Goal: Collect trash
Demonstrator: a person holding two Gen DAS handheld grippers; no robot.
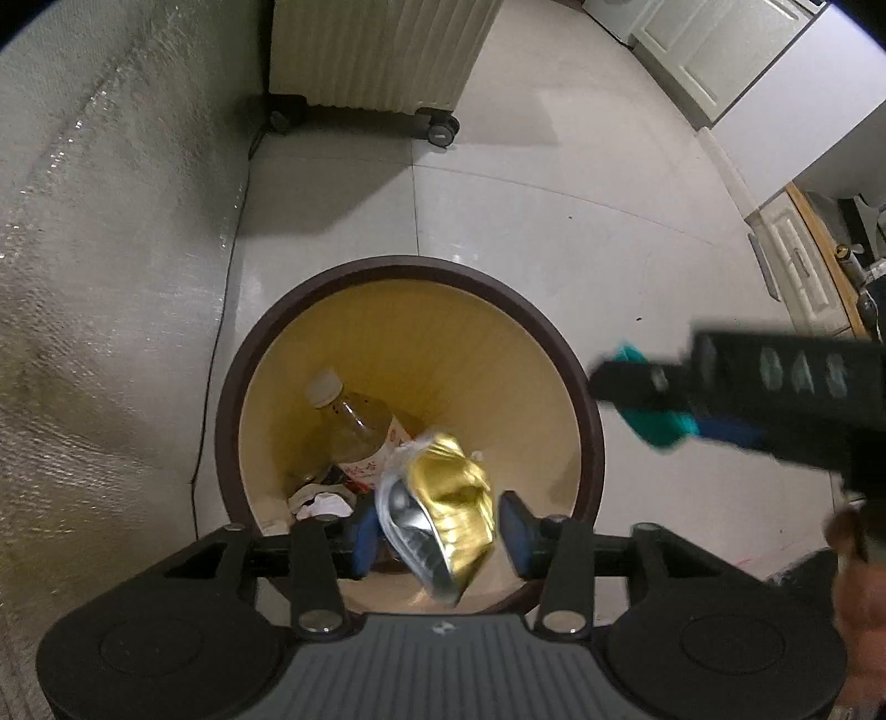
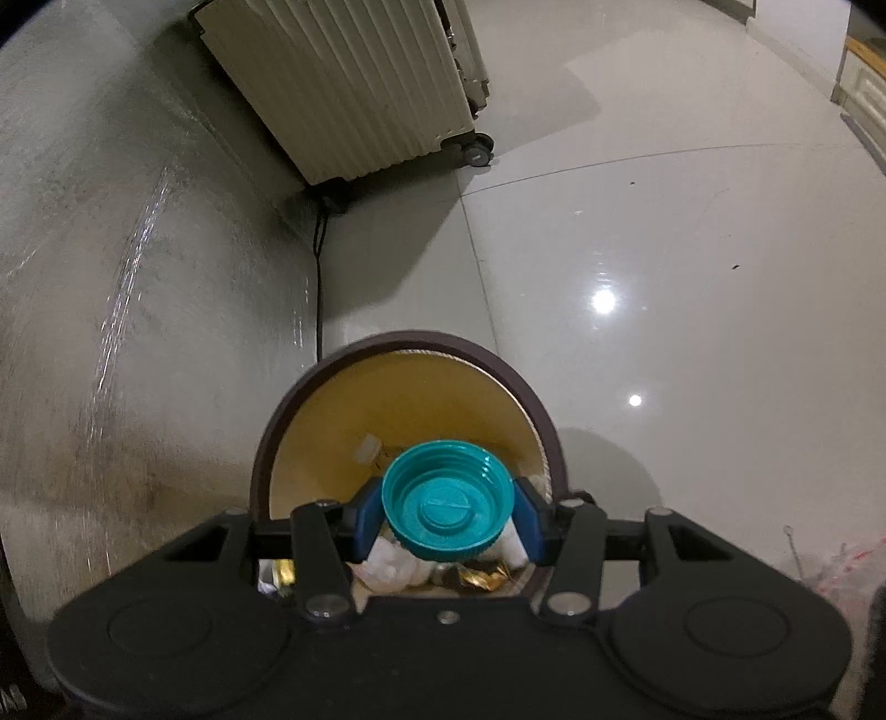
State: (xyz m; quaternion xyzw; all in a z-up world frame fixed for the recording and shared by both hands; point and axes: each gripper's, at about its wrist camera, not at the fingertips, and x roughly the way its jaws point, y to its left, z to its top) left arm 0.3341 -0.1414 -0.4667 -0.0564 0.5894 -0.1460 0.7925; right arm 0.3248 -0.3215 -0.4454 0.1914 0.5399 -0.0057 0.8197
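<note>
A round bin with a dark brown rim (image 1: pixel 410 268) and a yellow inside stands on the floor below both grippers. In it lie a plastic bottle (image 1: pixel 354 421) with a white cap and some crumpled scraps. My left gripper (image 1: pixel 440 534) hangs over the bin's near side. A crumpled gold and silver wrapper (image 1: pixel 448 498) sits between its blue pads, with a small gap at the right pad, so the gripper is open. My right gripper (image 2: pixel 448 509) is shut on a teal plastic lid (image 2: pixel 443 498) over the bin rim (image 2: pixel 410 340). In the left wrist view it comes in from the right with the lid (image 1: pixel 659 429).
A cream ribbed suitcase (image 1: pixel 376 50) on wheels stands at the wall beyond the bin. A grey textured wall (image 1: pixel 83 277) runs along the left, with a black cable (image 1: pixel 216 354) at its foot. White cabinets (image 1: pixel 720 55) line the far right. Glossy tile floor (image 2: pixel 664 249) spreads to the right.
</note>
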